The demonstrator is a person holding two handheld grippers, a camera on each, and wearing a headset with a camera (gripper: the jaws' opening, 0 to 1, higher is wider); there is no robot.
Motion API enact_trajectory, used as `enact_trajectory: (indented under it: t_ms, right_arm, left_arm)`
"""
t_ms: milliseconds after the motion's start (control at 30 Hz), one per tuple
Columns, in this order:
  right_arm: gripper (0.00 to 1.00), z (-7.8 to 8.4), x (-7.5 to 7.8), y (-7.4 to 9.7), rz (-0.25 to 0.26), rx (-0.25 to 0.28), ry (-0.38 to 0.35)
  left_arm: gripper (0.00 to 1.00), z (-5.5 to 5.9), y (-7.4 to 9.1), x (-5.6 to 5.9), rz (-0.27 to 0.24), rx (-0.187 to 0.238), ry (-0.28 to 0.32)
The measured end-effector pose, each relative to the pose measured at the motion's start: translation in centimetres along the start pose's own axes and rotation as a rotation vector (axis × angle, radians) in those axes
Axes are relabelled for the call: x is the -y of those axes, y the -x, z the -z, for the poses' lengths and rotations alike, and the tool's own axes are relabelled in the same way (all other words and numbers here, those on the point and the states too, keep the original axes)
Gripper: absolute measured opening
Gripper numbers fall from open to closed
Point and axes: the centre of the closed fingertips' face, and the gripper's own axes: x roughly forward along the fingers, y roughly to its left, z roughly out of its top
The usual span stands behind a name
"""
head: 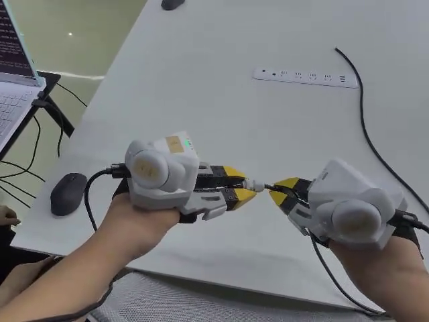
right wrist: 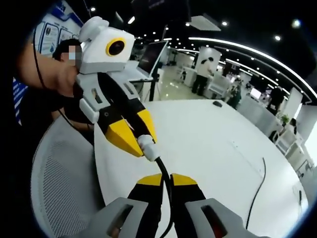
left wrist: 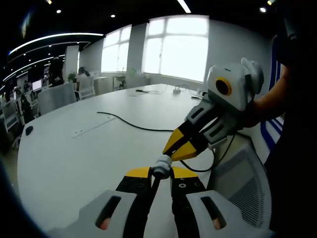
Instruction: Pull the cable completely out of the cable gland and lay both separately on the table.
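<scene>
Head view: L gripper is pinching the grey cable gland btwn its jaws, above the white table's near edge. R gripper, at 3 o'clock from it, is clamping the black cable just beside the gland, w/ the tips nearly touching. Cable is sitting inside the gland. Power strip is lying at 12 o'clock.

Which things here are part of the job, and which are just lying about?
Part of the job:
left gripper, shut on the cable gland
right gripper, shut on the cable
table

Lying about:
power strip
black cord
mouse
laptop
</scene>
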Motion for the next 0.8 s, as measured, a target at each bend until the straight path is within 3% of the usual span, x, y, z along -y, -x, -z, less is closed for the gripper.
enact_trajectory:
  t_ms: [100,200,467,667,800]
  right_arm:
    - [0.0,1.0,0.8,0.1,0.013,-0.007,-0.096]
    - [0.0,1.6,1.6,0.4,0.029,-0.009,-0.133]
    - [0.0,4.8,4.0,1.1,0.068,-0.009,-0.427]
    - [0.0,8.0,4.5,1.2,0.083,-0.039,-0.612]
    - [0.0,9.6,4.6,1.1,0.086,-0.04,-0.78]
  left_arm:
    - [0.15,0.0,0.1,-0.3,-0.008,0.006,0.01]
    - [0.15,-0.1,0.2,-0.3,-0.011,0.012,0.015]
    - [0.15,-0.3,0.3,-0.5,-0.018,0.018,0.015]
    - [0.15,-0.2,0.1,-0.4,-0.017,0.01,0.009]
    - [0.15,-0.2,0.1,-0.3,-0.016,0.008,0.009]
